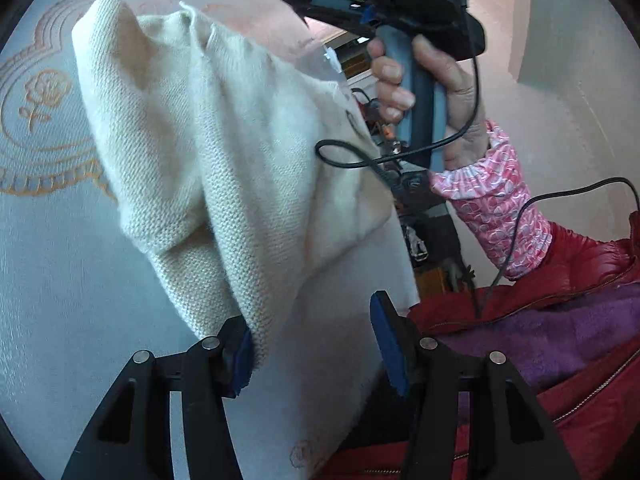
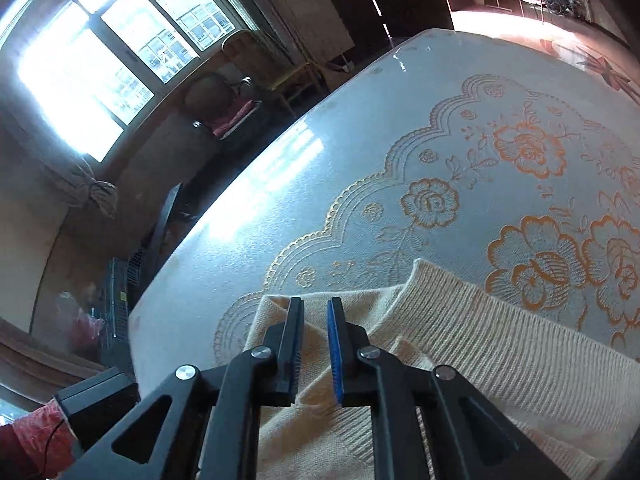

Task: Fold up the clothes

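- One garment is in hand: a cream knitted sweater [image 1: 224, 168], lifted and draped in the left wrist view, with its ribbed part lying on the table [image 2: 304, 168] in the right wrist view.
- Handling, as a judgement: the knit looks soft, light and limp. It sags into deep folds where unsupported and will not hold a crease unless laid flat. The open weave should give the pads good friction. The ribbed hem or a seam edge appears the soundest place to take hold, since loose middle cloth would bunch.
- Left gripper [image 1: 316, 354]: jaws stand moderately wide. The sweater's edge lies against the left-hand blue pad, while the other pad stands clear of it. No clamp is evident.
- Right gripper [image 2: 315, 346]: jaws narrow, a slim gap showing between the pads, cloth directly beneath and beyond them. Whether any cloth is pinched cannot be told from this view.
- Left wrist view only: the right gripper seen from outside near the top edge, the person's hand [image 1: 436, 92] on its grey handle, a pink patterned sleeve [image 1: 496, 204], a trailing black cable [image 1: 404, 156] and a red jacket [image 1: 592, 280].
- Right wrist view only: the table's floral cloth in orange outline, its far edge, a bright window [image 2: 92, 64], and chairs [image 2: 224, 100] beyond.
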`<act>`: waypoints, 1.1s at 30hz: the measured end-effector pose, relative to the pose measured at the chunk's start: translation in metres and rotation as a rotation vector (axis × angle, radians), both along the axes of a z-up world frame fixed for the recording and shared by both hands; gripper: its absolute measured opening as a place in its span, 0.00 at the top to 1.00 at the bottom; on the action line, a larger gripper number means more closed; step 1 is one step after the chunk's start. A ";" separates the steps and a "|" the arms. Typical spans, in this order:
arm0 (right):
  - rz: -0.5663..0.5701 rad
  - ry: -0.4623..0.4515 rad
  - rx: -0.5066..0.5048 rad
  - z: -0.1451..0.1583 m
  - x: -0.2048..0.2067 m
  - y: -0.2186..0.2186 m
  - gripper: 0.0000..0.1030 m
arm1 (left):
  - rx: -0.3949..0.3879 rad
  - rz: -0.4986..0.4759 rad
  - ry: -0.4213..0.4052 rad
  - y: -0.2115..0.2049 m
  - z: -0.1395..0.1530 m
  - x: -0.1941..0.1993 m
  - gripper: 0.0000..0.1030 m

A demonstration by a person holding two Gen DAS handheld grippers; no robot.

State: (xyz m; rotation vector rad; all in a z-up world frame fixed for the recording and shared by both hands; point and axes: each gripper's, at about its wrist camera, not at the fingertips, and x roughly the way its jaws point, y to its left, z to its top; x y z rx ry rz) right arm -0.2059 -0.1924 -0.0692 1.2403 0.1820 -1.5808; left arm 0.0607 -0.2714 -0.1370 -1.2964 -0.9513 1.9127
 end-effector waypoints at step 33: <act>-0.664 0.183 0.139 -0.024 -0.057 0.400 0.72 | -0.613 0.356 0.213 0.052 0.038 -0.061 0.47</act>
